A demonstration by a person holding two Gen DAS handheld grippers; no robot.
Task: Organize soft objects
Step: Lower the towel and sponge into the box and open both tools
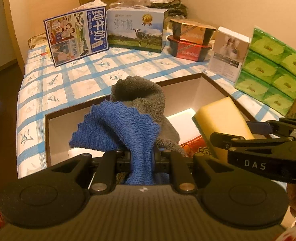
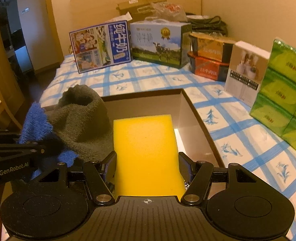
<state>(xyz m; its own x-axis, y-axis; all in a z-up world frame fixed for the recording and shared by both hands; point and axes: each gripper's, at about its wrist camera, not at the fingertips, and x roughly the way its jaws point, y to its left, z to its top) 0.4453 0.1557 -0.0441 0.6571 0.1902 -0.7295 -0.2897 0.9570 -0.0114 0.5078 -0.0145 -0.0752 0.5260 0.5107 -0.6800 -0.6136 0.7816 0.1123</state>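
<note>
**Both loads poised over the open box**

The left gripper [image 1: 141, 156] was clenched on a blue towel [image 1: 123, 128], with a grey towel [image 1: 141, 96] bunched up behind it in the middle of the left wrist view; whether the pads caught the grey one too could not be told. The right gripper [image 2: 146, 170] was grasping a yellow sponge [image 2: 145, 150], its pads pressed against the sponge's two long sides. Both loads hung above the open box [image 1: 180, 80] that filled the lower centre of each frame, on the blue-checked tablecloth [image 2: 238, 104].

The likely trouble lay in crowding — the two grippers sat close together, the right one's linkage reaching in at the right edge of the left wrist view. If both let go at once, the towels might drape over the sponge or snag on a finger. The blue towel's loose corner hung near the box's left wall at the lower left and could catch on the rim, leaving it half outside. The sponge stood tilted; dropped from there, it might wedge against the right wall instead of lying flat.
</note>
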